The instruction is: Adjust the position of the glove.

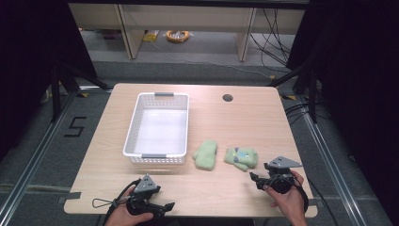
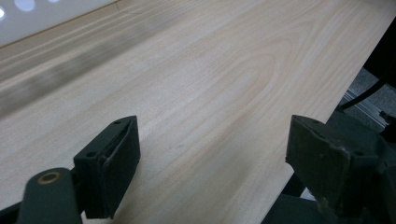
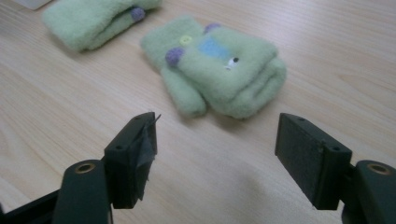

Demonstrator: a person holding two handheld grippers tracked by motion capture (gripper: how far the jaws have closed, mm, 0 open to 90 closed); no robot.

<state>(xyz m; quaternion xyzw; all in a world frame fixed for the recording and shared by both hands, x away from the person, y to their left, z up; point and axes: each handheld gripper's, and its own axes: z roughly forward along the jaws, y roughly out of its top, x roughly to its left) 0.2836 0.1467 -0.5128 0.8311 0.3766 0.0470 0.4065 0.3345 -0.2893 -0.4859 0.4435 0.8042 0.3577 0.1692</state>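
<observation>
Both grippers, left (image 1: 165, 205) and right (image 1: 254, 179), sit with jaws apart holding nothing, the patterned green mitten (image 1: 241, 157) just right of the plain mitten (image 1: 205, 154), no readable writing.

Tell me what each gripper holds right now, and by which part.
Nothing is held. The left gripper stands open over bare table; the right gripper stands open just short of the nearer green mitten.
</observation>
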